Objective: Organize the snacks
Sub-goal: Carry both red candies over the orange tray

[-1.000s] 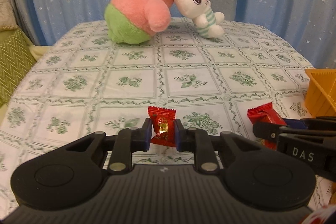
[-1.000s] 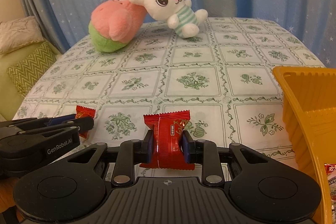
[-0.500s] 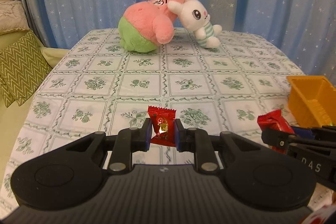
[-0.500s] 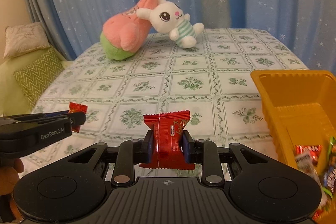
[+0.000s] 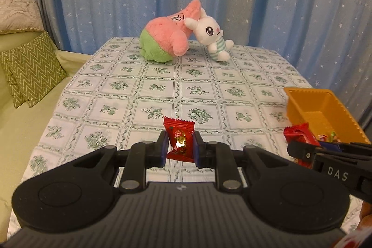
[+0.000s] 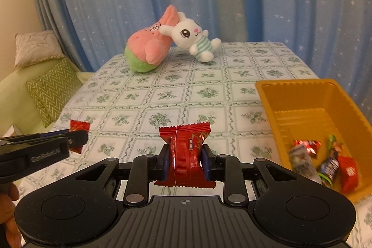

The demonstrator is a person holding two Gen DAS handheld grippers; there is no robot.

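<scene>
A: How many snacks are being carried?

B: Two. The left gripper [image 5: 179, 147] is clamped on a small red candy [image 5: 180, 141] with a gold flower print and crimped ends. The right gripper [image 6: 185, 163] is closed on a larger red packet [image 6: 186, 155], upright between its pads, with a ribbed seam down its back.

A: Where is everything else from the right gripper?

B: Just to its right sits one orange tray [image 6: 300, 94] on the table [image 6: 209, 94]. It holds about five wrapped snacks [image 6: 325, 162], red, white and dark, blurred. Left of it, near and at about the same height, is the left gripper with its candy.

A: And ahead?

B: Two soft toys at the far end of the table, a pink and green one [image 6: 148, 48] and a white rabbit [image 6: 193, 38], touching. Further left, two cushions [image 6: 48, 90].
</scene>
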